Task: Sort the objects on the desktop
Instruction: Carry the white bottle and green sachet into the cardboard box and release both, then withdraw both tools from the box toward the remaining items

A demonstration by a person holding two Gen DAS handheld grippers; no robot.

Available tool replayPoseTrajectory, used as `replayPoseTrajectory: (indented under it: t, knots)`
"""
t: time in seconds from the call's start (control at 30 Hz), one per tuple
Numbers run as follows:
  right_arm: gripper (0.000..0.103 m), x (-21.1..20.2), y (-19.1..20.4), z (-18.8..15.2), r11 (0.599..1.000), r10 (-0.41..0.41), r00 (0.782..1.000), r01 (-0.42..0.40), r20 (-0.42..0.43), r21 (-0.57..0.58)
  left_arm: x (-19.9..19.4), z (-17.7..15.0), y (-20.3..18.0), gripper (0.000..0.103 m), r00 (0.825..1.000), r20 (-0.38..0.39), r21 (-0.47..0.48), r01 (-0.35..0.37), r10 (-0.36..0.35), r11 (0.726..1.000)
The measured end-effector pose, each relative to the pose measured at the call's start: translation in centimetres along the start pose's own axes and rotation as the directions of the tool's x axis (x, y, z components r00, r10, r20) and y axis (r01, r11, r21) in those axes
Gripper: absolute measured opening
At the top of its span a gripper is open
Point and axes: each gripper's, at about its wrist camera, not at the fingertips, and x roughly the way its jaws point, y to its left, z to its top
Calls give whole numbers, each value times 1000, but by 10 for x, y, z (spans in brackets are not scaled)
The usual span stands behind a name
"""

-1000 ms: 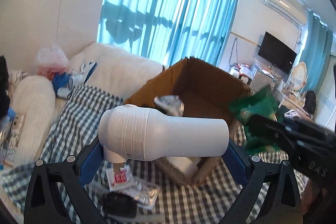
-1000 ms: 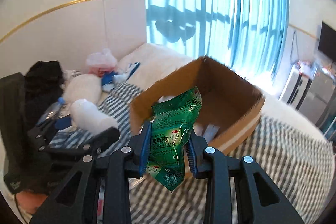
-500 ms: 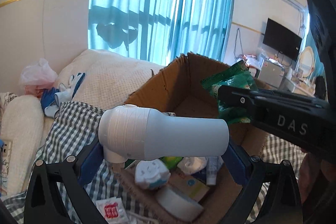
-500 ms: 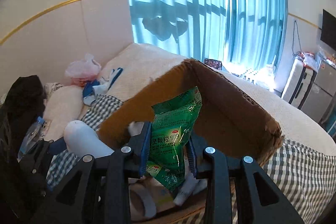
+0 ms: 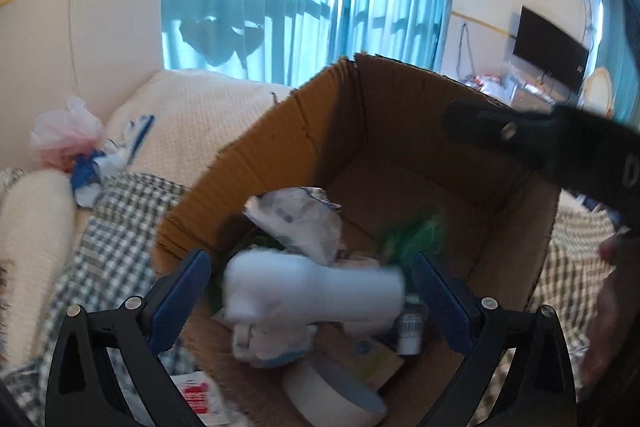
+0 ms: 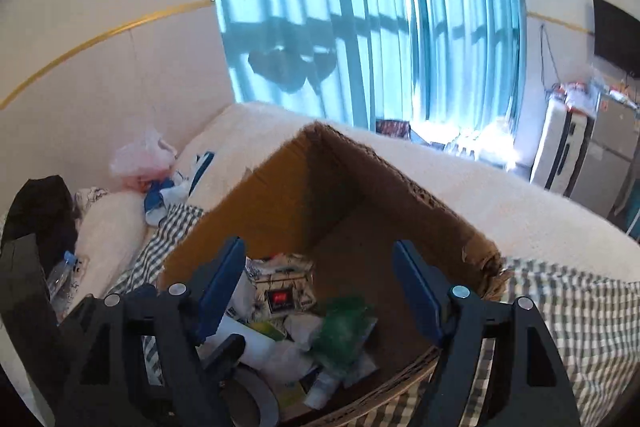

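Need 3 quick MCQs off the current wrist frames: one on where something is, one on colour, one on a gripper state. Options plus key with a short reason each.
1. Where is the green packet?
A. Clamped in the right gripper
B. Over the contents inside the cardboard box
C. On the checked cloth outside the box

2. What colour are the pads on the gripper fingers?
A. Blue
B. Red
C. Yellow

3. How does the left gripper stand?
A. Shut on the white bottle
B. Shut with nothing in it
C. Open, with the white bottle loose between its fingers

Key:
1 B: the packet shows blurred within the walls of the cardboard box, below the right gripper, whose jaws have just been opening and hold nothing.
2 A: both wrist views show blue pads.
3 C: a gap shows on each side of the white bottle, blurred over the box.
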Motion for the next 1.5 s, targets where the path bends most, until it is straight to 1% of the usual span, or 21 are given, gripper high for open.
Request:
replayPoseTrajectory:
  t: [0.1,0.27,0.4,0.5,0.6,0.7,0.87,1.0,1.07,1.13,1.2,1.27,1.43,1.5]
  knots:
    - [76,-7,1,0,1000,16,1000,-16,-3,21,-8,1,0,103,1000,-12,33,-15,15,999]
    - [76,-27,10,-1,999,22,1000,-21,-10,24,-36,-3,6,103,1000,9,54,-22,22,998]
    - [76,-55,29,-1,1000,16,1000,-16,11,-3,-69,-7,18,103,999,23,52,-34,33,998]
    - [76,-82,48,-7,999,-11,999,13,39,-36,-98,-11,34,103,998,40,38,-52,50,998]
    - [76,-110,69,-24,998,-26,998,29,63,-60,-124,-15,52,103,997,54,21,-54,53,998]
    - [76,-125,86,-45,995,-26,998,31,49,-99,-144,-24,68,103,995,53,10,-82,81,997]
    - [76,-135,109,-85,984,-41,999,44,18,-170,-170,-49,91,103,992,52,-12,-114,115,993]
    - [76,-132,116,-105,988,-8,1000,4,-26,-155,-175,-72,102,103,990,23,-16,-138,138,990]
    - [76,-130,119,-114,989,21,998,-29,-54,-148,-175,-83,106,103,990,6,-28,-142,142,990]
    - [76,-127,122,-121,988,32,997,-42,-70,-150,-171,-94,112,103,990,-16,-44,-139,139,989]
    - [76,-123,126,-128,985,25,996,-38,-82,-166,-161,-105,115,103,991,-48,-49,-127,125,991]
    - [76,-117,128,-133,983,27,995,-44,-94,-178,-148,-113,116,103,987,-82,-40,-142,138,989]
    - [76,-97,129,-148,983,26,988,-53,-152,-178,-124,-131,117,103,983,-129,-30,-137,132,990]
    - [76,-87,129,-153,983,22,984,-54,-179,-175,-115,-142,116,103,981,-154,-32,-123,117,992]
